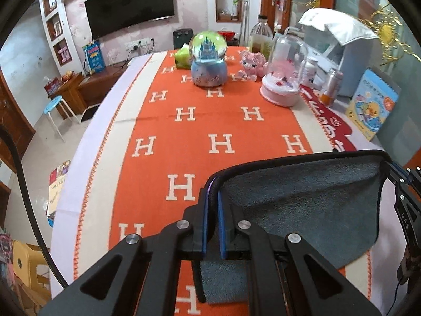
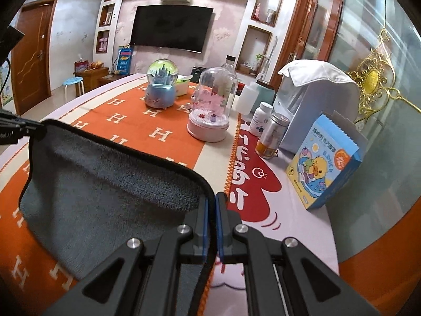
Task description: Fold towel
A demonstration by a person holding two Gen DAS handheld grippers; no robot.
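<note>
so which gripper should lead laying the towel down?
Probably left: the left gripper has bare orange cloth ahead; the right gripper faces the duck box and bottles. Both clamp the towel.

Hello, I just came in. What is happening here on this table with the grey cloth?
A person is folding a grey towel with two handheld grippers. The left gripper is shut on one corner and the right gripper is shut on the other. The black-trimmed edge is stretched between them, lifted above the orange tablecloth, and the rest hangs down toward it. The fold is not yet made. Snow globes and bottles stand farther back, apart from the towel.
</note>
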